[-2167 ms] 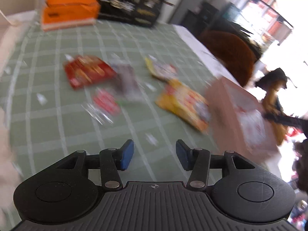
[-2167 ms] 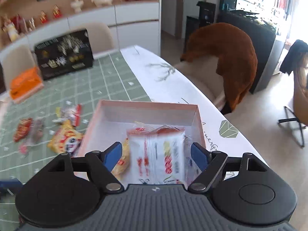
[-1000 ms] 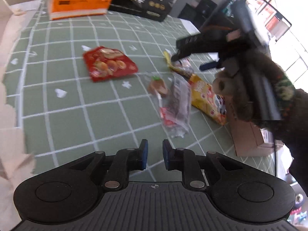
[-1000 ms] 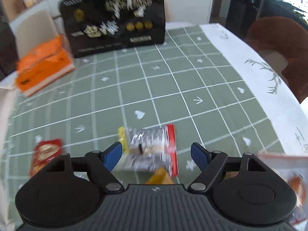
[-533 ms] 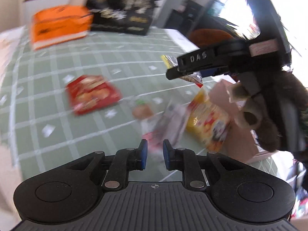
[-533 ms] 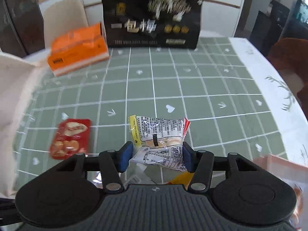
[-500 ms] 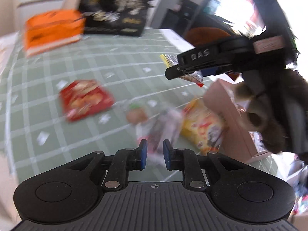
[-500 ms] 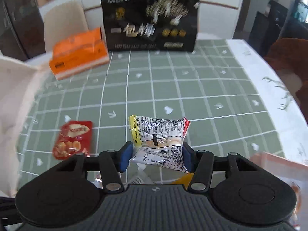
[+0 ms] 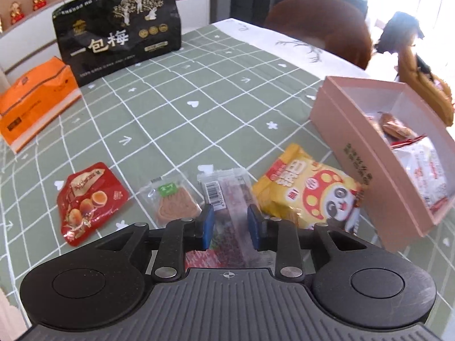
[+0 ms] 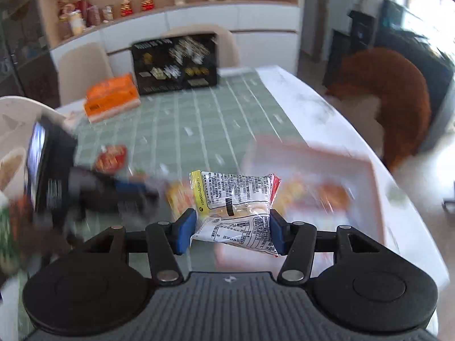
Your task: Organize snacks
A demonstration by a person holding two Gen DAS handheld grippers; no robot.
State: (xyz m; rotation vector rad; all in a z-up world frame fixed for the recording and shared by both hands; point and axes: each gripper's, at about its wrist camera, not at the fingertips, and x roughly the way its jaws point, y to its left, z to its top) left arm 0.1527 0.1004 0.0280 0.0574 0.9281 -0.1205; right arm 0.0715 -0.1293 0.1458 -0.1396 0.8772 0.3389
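My right gripper (image 10: 230, 231) is shut on a clear snack packet with black print and a yellow edge (image 10: 236, 199), held in the air left of the pink box (image 10: 372, 187). My left gripper (image 9: 230, 223) is open and low over a clear packet of dark red snack (image 9: 230, 196), its fingers on either side of it. On the green checked cloth lie a red egg packet (image 9: 88, 199), a small clear packet with a brown snack (image 9: 173, 201) and a yellow panda packet (image 9: 307, 190). The pink box (image 9: 352, 142) stands at the right with several packets inside.
A big black bag (image 9: 119, 28) and an orange pack (image 9: 34, 99) stand at the far side of the table. A brown chair (image 9: 318, 22) is beyond the right edge. The left gripper shows blurred at the left of the right wrist view (image 10: 85, 187).
My right gripper has lifted the printed packet and swung right toward the pink box. My left gripper has opened and dropped down around the dark red packet.
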